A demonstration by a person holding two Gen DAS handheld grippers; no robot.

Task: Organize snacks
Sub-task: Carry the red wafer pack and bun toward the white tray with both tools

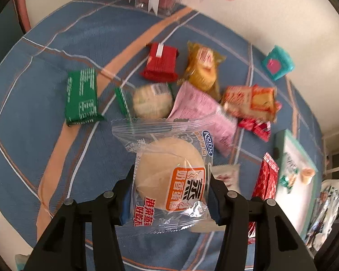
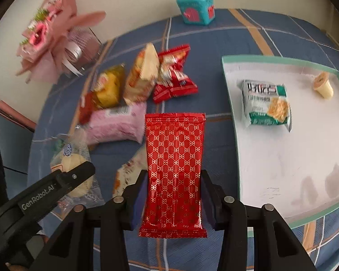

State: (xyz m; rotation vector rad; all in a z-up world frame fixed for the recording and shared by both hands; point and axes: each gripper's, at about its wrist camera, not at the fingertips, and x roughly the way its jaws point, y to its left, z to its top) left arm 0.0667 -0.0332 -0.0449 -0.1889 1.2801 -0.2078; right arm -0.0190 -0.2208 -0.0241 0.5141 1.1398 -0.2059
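My left gripper (image 1: 170,194) is shut on a clear-wrapped steamed cake (image 1: 169,178) and holds it above the blue plaid cloth. My right gripper (image 2: 175,194) is shut on a red gold-patterned packet (image 2: 174,169), just left of the white tray with a green rim (image 2: 282,162). The tray holds a green cracker pack (image 2: 265,105) and a small pudding cup (image 2: 323,85). The left gripper and its cake also show in the right wrist view (image 2: 72,169). The red packet (image 1: 265,176) and the tray (image 1: 291,149) show at the right of the left wrist view.
Loose snacks lie on the cloth: a green pack (image 1: 82,97), a red pack (image 1: 160,62), a yellow pack (image 1: 203,70), a pink pack (image 1: 203,115), an orange cracker pack (image 1: 250,101). A teal cube box (image 2: 195,8) and a pink bouquet (image 2: 49,38) stand at the back.
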